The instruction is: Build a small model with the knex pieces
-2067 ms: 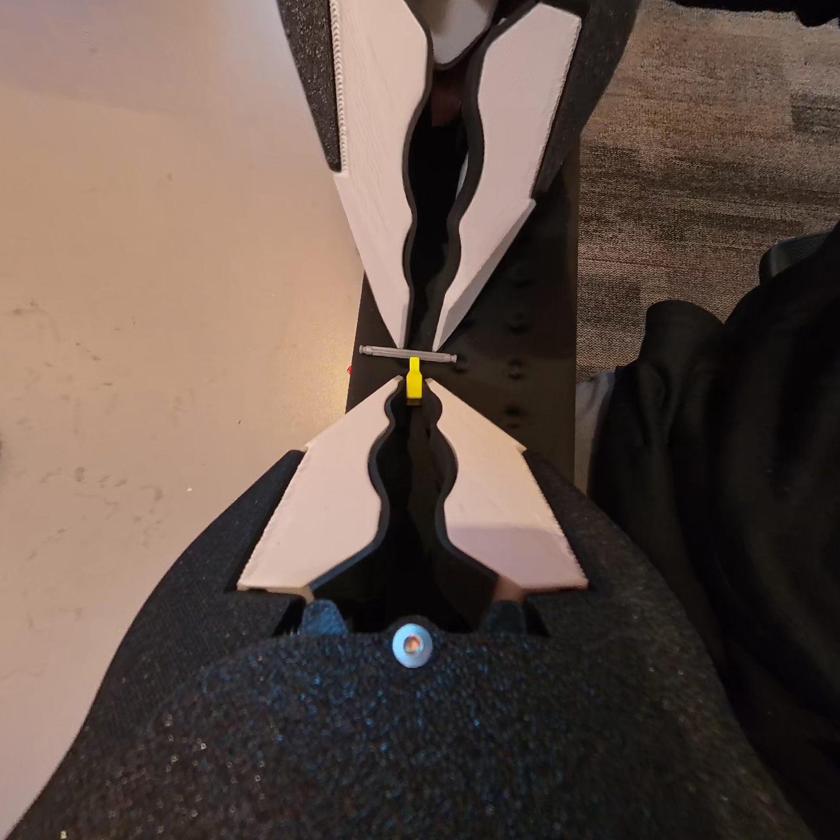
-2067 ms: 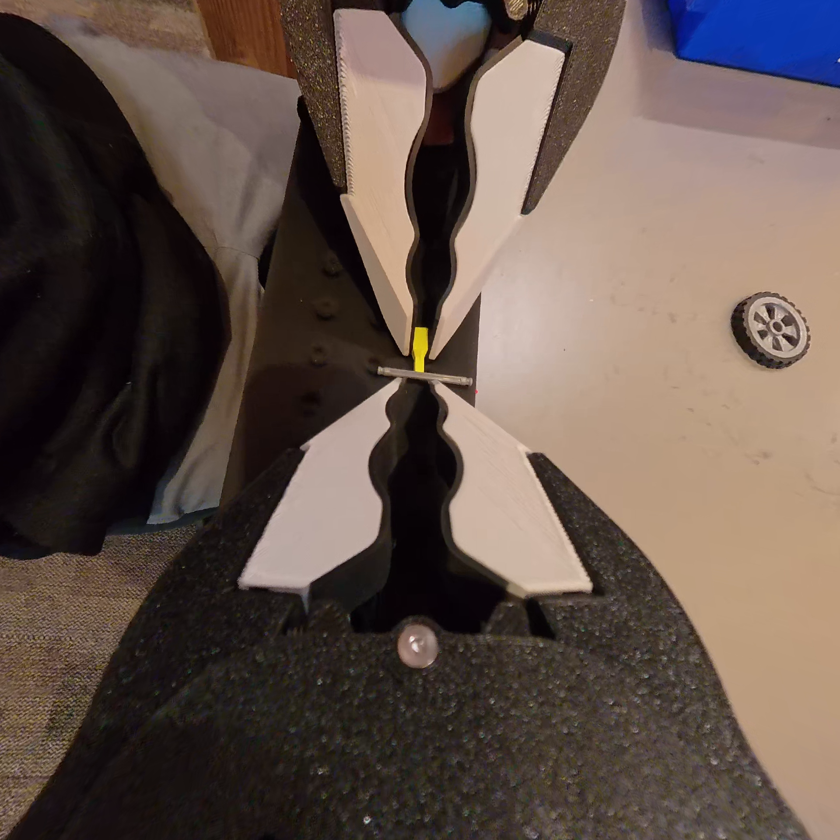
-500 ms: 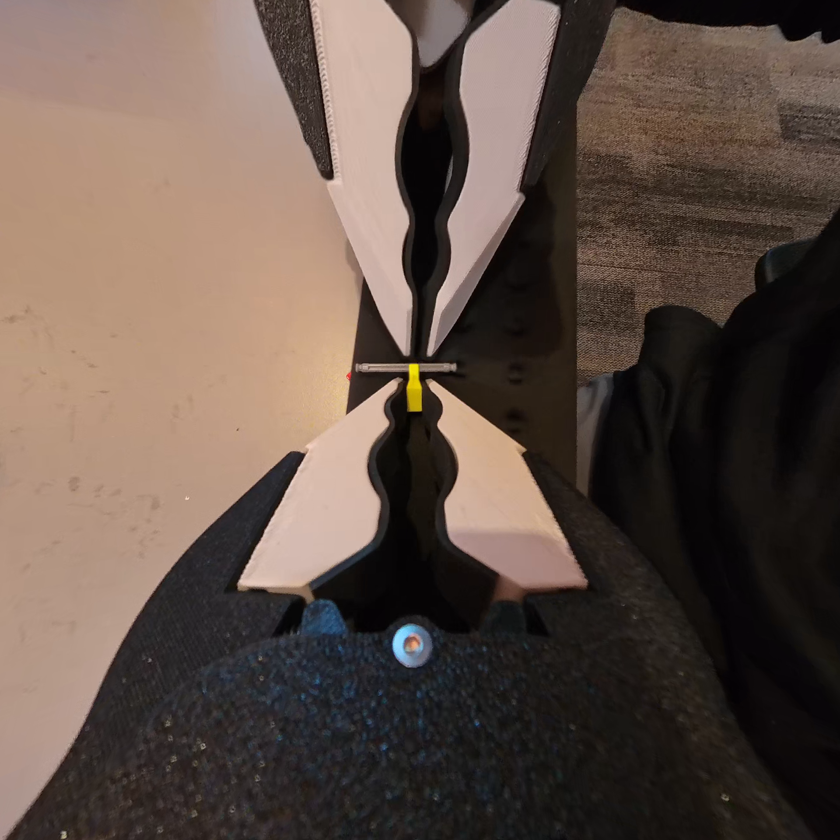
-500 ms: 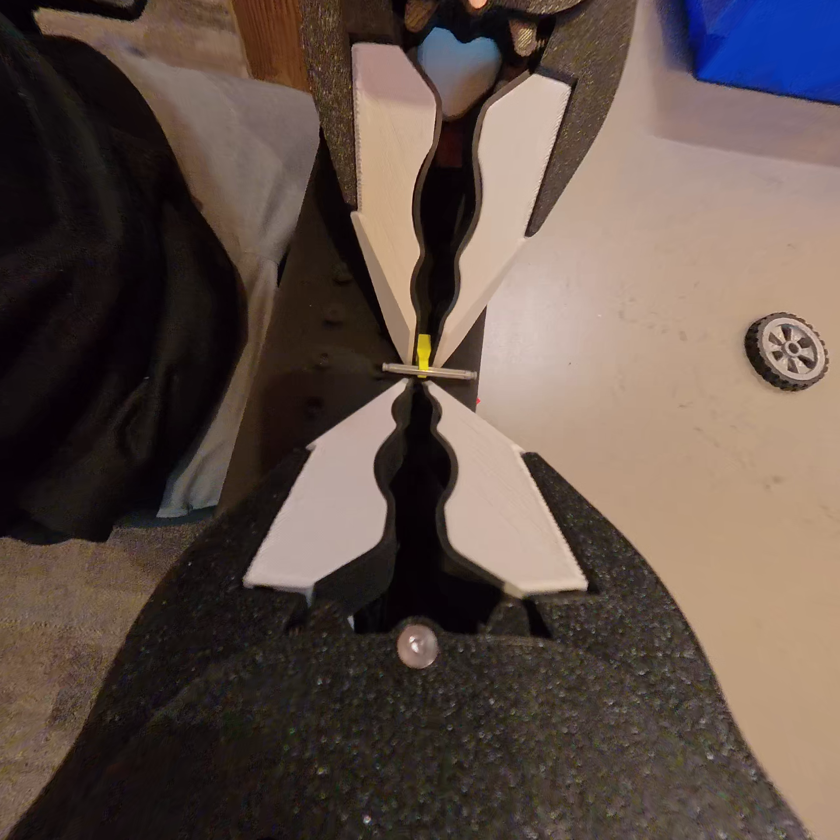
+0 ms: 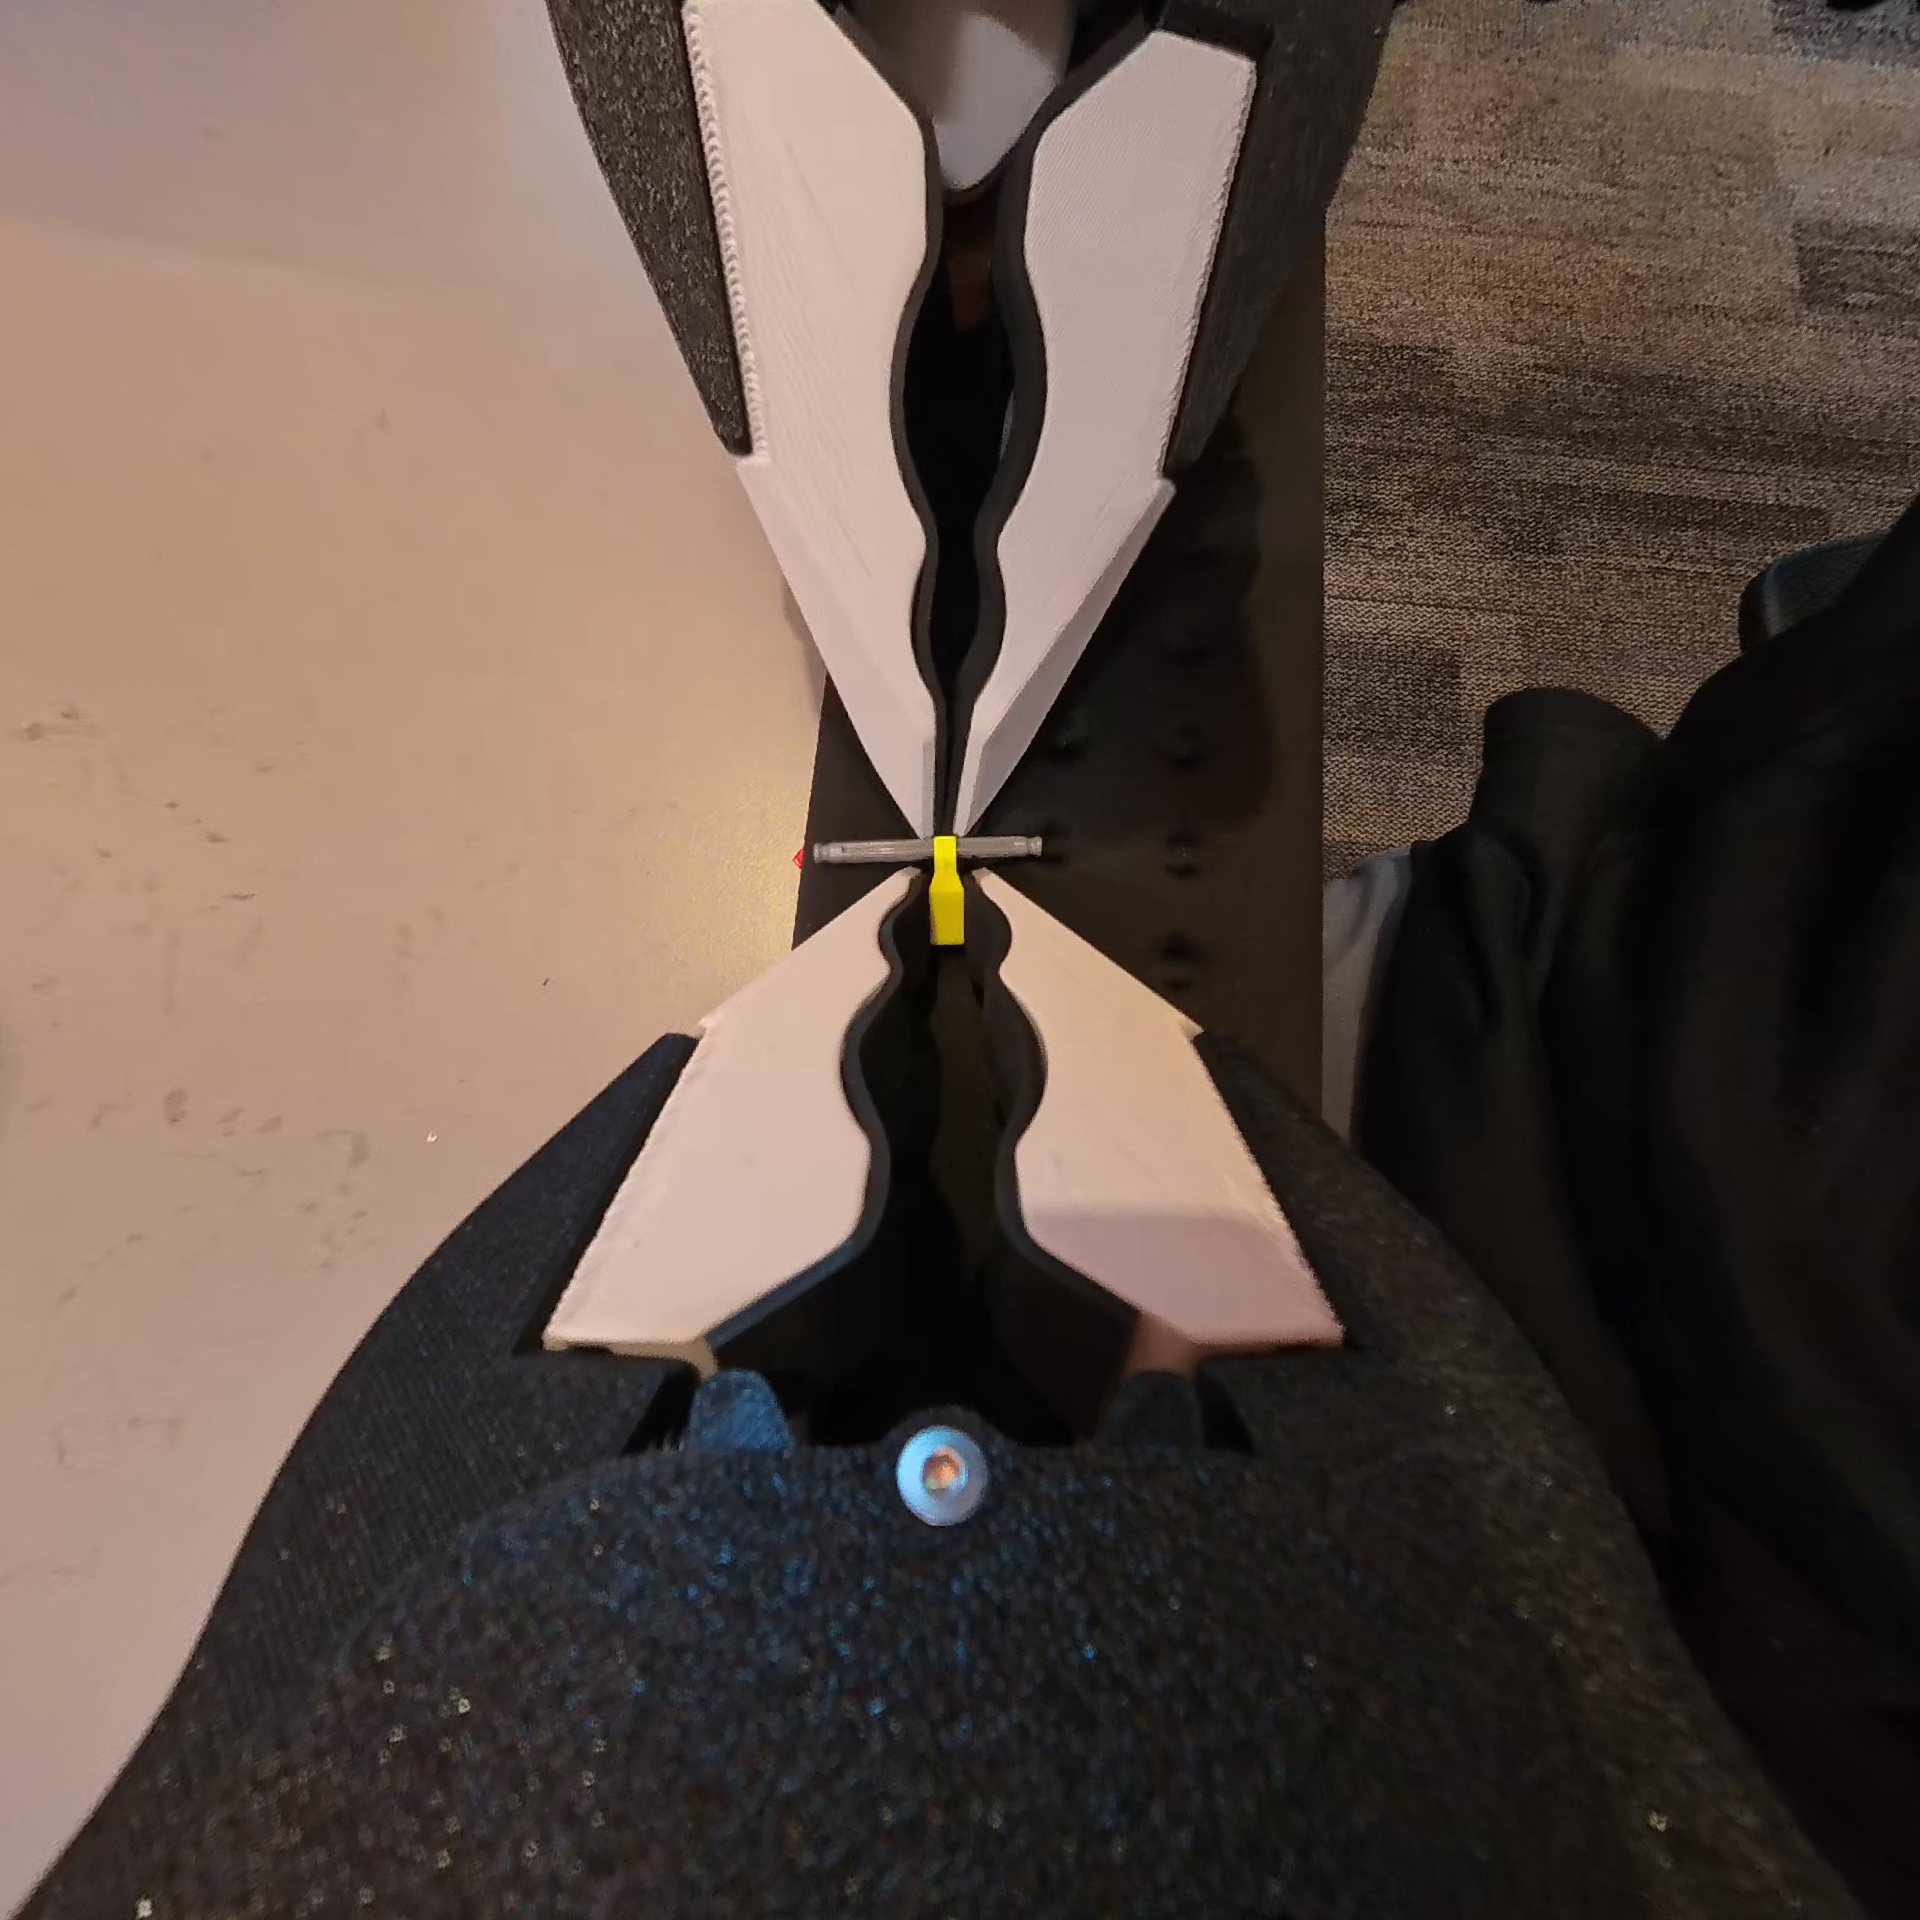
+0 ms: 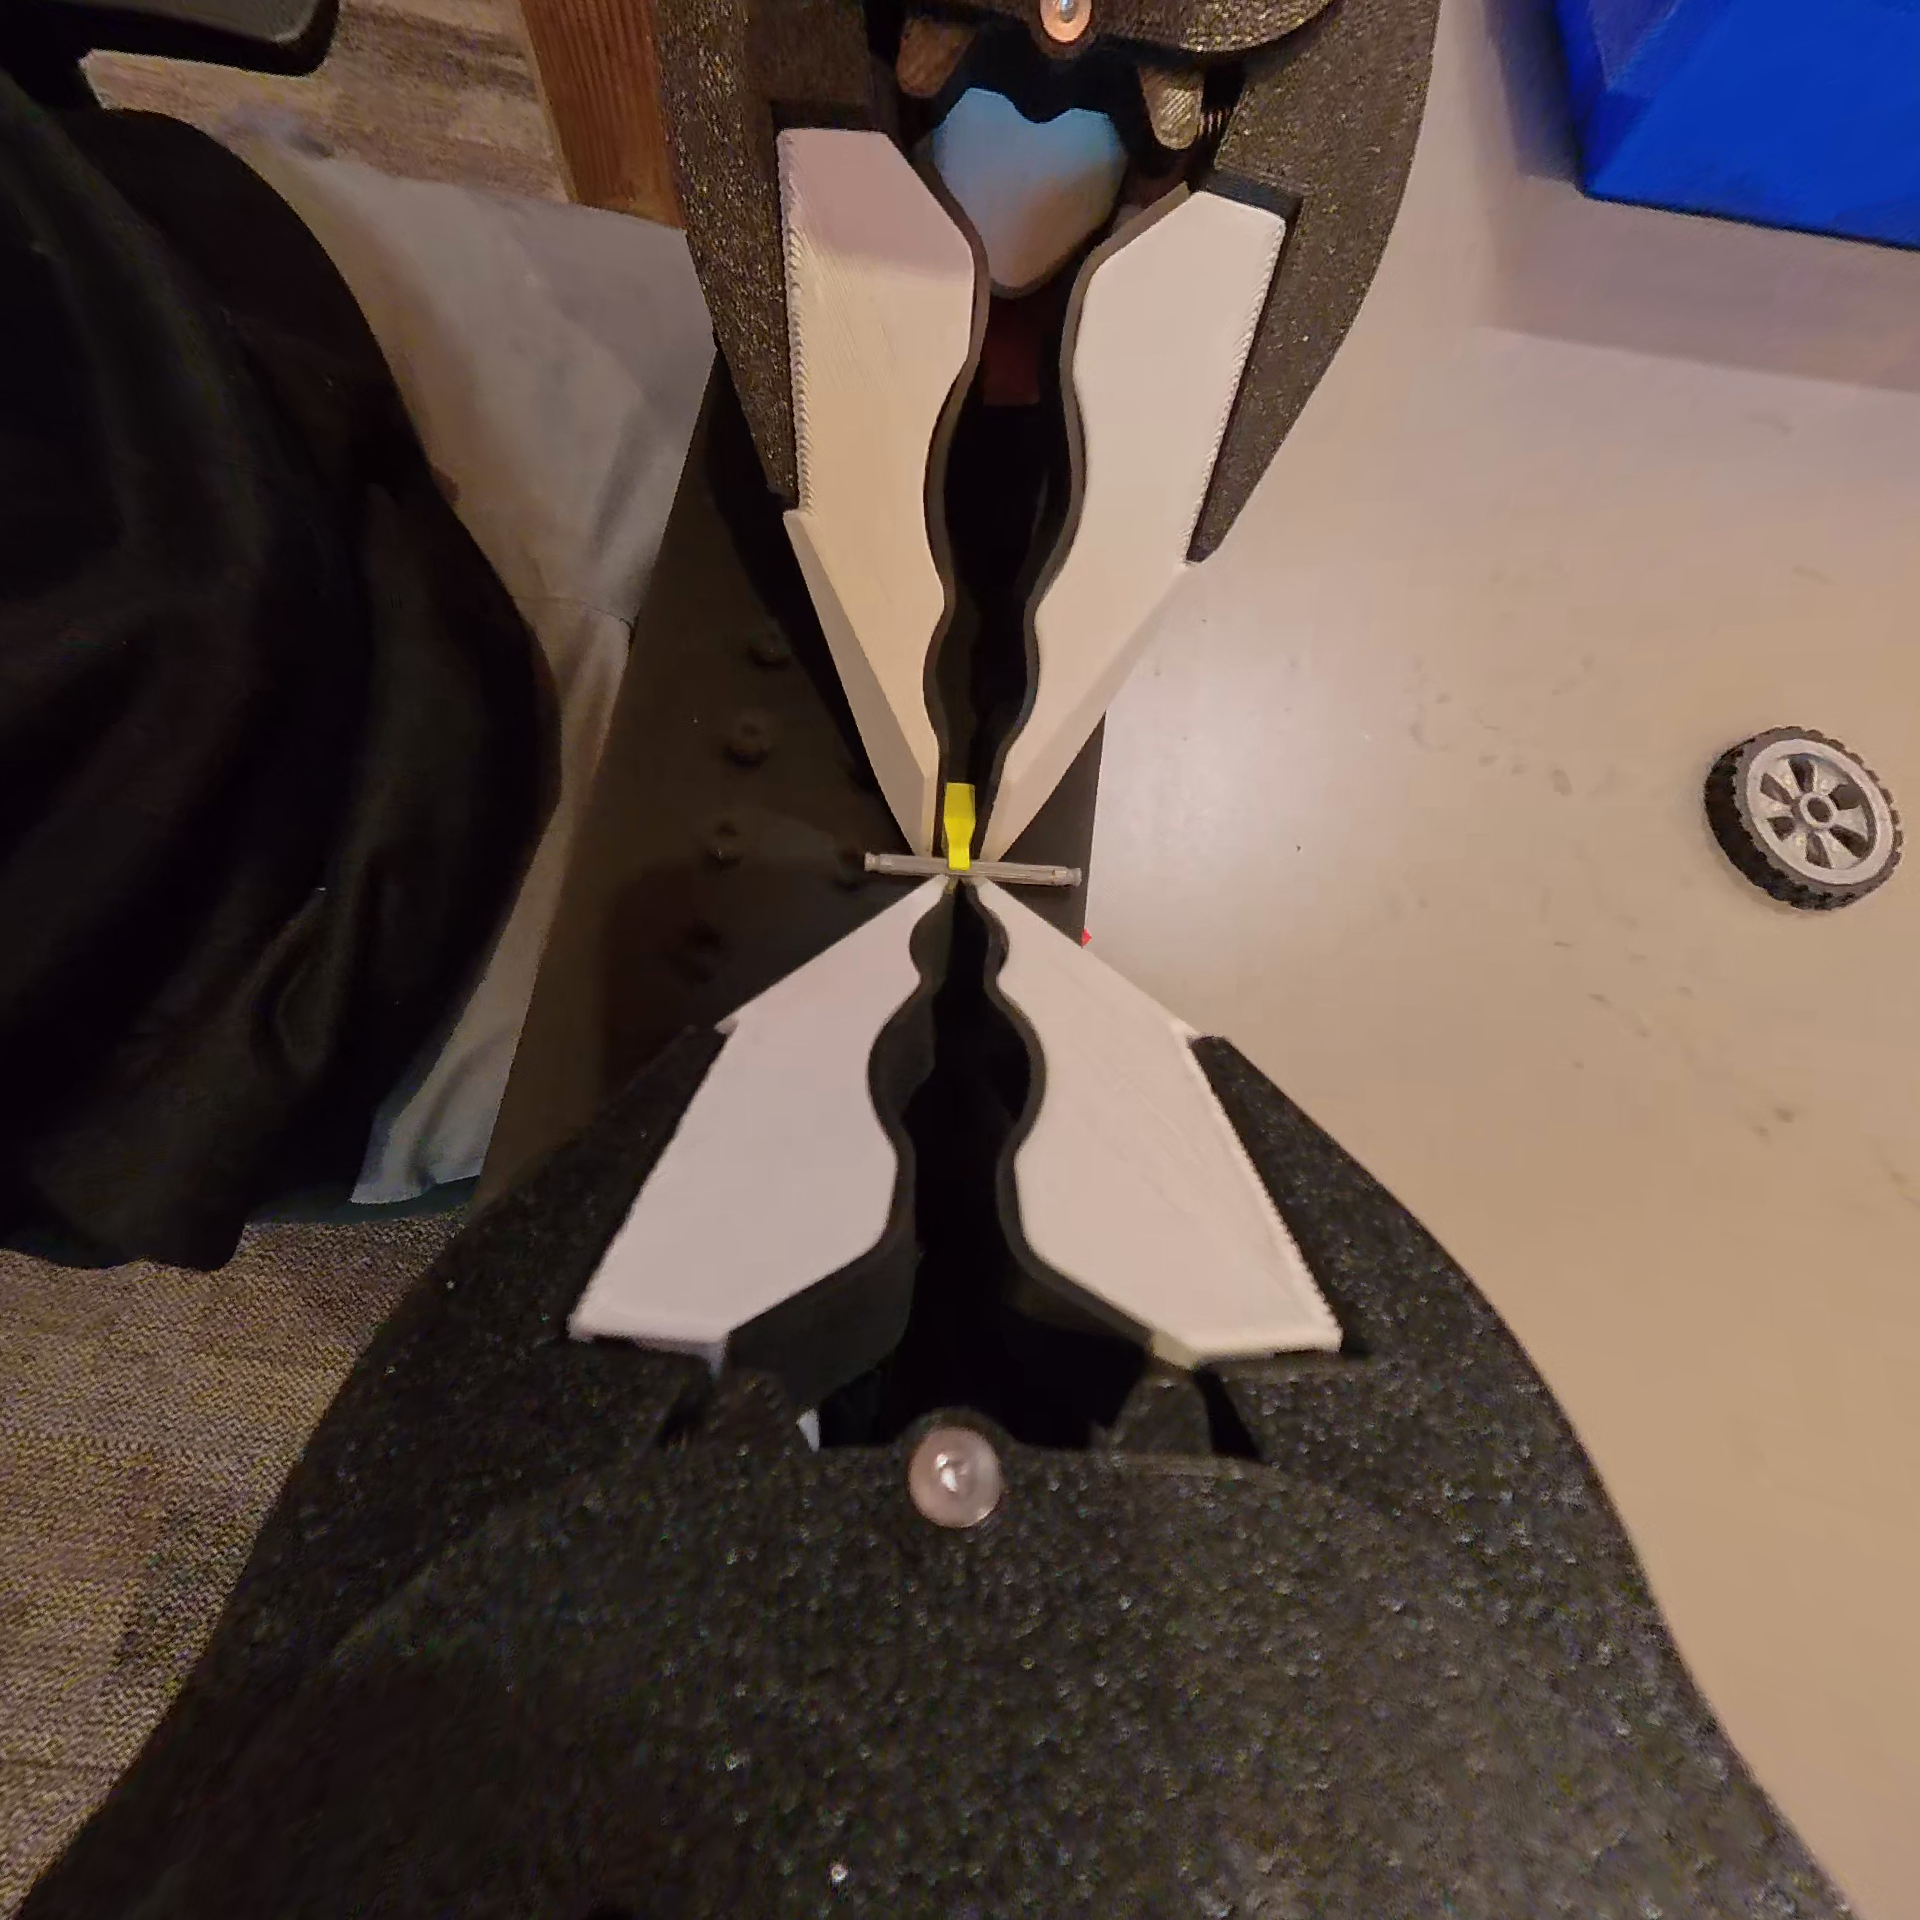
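Two grippers meet tip to tip over the bench (image 5: 312,727): left gripper (image 5: 943,902) jaws pinch a yellow peg (image 5: 944,902), right gripper (image 6: 954,885) jaws pinch a thin grey pin (image 6: 1023,874) crossing it, seemingly to join them.

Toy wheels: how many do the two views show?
1: a grey-hubbed toy wheel flat on the table, right of both tools; others may be hidden.

A: What lies on the pale desk (image 6: 1455,623)?
B: A small toy wheel (image 6: 1805,818), grey hub, black tyre. A blue box (image 6: 1756,114) sits at the far corner.
A: And off the desk?
B: Grey carpet (image 5: 1621,343), dark clothing (image 5: 1683,1039).
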The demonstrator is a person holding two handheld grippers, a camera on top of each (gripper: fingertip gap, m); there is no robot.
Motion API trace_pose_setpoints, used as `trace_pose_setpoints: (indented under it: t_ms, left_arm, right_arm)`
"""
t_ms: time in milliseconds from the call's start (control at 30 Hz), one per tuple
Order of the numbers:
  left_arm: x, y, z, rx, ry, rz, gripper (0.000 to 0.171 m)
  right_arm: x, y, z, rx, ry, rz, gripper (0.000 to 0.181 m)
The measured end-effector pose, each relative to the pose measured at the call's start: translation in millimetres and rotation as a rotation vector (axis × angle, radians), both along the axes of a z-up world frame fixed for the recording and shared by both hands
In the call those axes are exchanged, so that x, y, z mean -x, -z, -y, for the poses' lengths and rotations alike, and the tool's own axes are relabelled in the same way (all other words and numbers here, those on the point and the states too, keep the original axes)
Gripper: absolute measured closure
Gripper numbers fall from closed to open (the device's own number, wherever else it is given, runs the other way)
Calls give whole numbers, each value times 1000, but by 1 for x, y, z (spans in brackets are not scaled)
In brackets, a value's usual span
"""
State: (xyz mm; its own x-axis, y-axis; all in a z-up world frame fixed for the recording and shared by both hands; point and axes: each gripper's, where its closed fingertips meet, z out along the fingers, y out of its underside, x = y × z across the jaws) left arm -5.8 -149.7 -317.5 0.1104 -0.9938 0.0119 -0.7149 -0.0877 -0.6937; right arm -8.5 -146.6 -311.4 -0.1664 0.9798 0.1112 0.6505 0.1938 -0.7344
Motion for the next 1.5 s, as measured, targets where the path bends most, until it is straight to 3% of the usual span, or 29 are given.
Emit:
trace_pose_setpoints:
  t_ms: [533,900,1167,1333,1500]
  left_arm:
    - [1,1,-1,-27,-7,-8,170]
    - [2,-2,-1,-44,-20,-8,168]
    - [13,-11,1,-36,-29,22,148]
    - [10,-8,4,-42,-7,15,167]
    - [10,-8,2,-3,-25,31,168]
  right_arm:
    - [5,5,-1,-12,19,125,181]
    - [0,5,-2,-10,62,46,181]
    - [1,5,-2,-7,61,39,181]
    - [1,3,-2,-4,61,29,181]
    - [-1,0,-3,1,63,11,181]
